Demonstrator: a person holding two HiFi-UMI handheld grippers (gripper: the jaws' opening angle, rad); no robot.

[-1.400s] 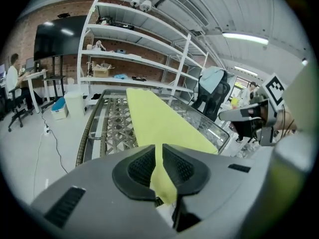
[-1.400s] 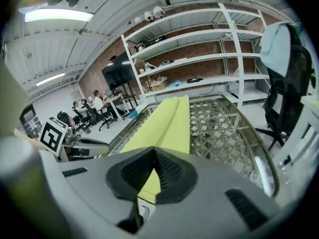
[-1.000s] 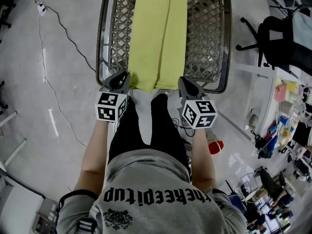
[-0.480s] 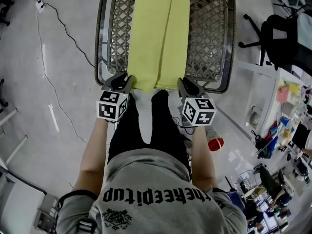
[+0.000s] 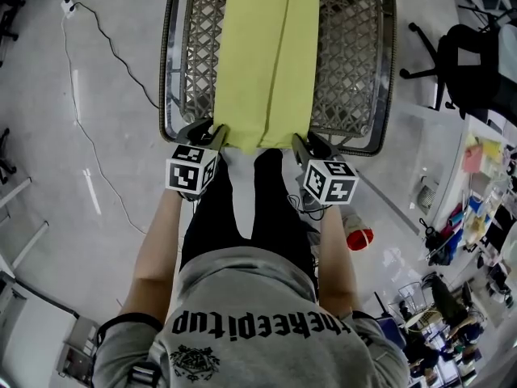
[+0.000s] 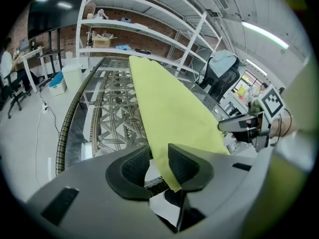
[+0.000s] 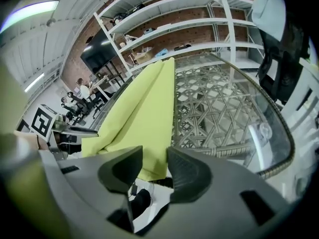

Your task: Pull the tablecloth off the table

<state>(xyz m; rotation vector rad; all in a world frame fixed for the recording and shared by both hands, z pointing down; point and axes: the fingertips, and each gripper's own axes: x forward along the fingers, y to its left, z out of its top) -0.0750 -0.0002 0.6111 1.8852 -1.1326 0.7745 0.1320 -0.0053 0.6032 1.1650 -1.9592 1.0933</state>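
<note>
Jaws of left tongs and right tongs, just opening, stand apart with tablecloth corners loose between; a pull now would slip, leaving cloth on worktop.

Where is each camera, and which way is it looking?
Head view: on the head, facing down at tablecloth, table, arms, legs.
Left gripper view: on left gripper, along the table; jaws just opening, tablecloth edge between.
Right gripper view: on right gripper, likewise; jaws just opening, tablecloth corner between.
Shared: all show the tablecloth.
</note>
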